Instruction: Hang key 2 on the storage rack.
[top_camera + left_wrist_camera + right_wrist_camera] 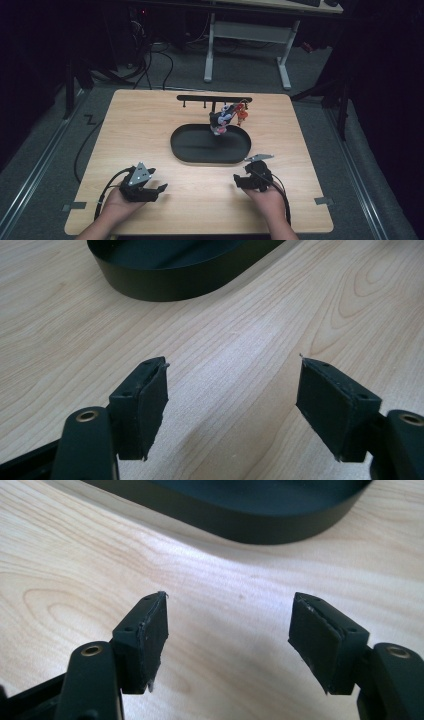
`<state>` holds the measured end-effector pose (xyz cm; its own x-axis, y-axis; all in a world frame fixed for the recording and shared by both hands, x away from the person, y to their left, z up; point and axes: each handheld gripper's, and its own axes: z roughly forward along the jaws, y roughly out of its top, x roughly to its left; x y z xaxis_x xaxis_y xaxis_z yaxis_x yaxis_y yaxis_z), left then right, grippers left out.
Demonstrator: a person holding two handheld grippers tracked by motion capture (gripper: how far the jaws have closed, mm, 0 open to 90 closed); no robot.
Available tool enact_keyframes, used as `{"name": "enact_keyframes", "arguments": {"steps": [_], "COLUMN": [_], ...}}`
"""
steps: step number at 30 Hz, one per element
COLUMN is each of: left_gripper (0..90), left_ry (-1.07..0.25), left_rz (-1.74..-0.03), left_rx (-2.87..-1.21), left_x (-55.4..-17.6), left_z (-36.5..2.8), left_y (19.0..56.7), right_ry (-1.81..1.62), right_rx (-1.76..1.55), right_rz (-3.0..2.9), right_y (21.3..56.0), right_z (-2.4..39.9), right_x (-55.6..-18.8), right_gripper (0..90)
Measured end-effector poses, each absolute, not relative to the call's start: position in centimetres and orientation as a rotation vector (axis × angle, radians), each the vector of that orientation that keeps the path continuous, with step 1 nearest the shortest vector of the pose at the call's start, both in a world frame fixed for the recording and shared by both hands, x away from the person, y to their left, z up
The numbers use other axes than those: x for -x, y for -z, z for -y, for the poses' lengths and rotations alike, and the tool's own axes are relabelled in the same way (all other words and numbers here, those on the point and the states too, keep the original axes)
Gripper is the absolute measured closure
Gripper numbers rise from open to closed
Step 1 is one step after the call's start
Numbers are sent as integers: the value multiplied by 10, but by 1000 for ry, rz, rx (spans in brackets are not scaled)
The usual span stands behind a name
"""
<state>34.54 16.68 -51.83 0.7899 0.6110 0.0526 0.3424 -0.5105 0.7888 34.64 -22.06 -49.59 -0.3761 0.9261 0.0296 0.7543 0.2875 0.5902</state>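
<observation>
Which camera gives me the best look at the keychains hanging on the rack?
The high view: the keychains hang from the black rack behind the tray, in plain sight. The two gripper views look at the tabletop and the tray's wall instead.

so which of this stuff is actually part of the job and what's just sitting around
Part of the job:
- black oval tray
- black hook rack behind it
- small charms hanging from the rack's right end
- left gripper and right gripper, both open with nothing between the jaws

Just lying about:
- white-legged desk beyond the table
- cables on the floor
</observation>
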Motion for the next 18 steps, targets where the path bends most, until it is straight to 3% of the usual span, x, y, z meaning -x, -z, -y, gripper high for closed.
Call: {"name": "enact_keyframes", "arguments": {"steps": [5, 7, 9, 18], "left_gripper": [287, 287, 287, 284], "left_ry": [-384, -378, -374, -378], "left_rz": [-705, -702, -688, -665], "left_rx": [-2146, -2150, -2148, -2174], "left_x": [-345, -344, -342, -340], "left_z": [-165, -163, -159, -153], "left_y": [520, 520, 519, 521], "right_ry": [-927, -1050, -1003, -1016], "right_rx": [-1528, -1515, -1403, -1398], "right_rz": [-2117, -1985, -2027, -2015], "right_y": [517, 527, 522, 525], "right_z": [233, 239, 237, 232], "right_x": [-314, -293, -284, -289], "right_gripper": [307, 340, 307, 304]}}
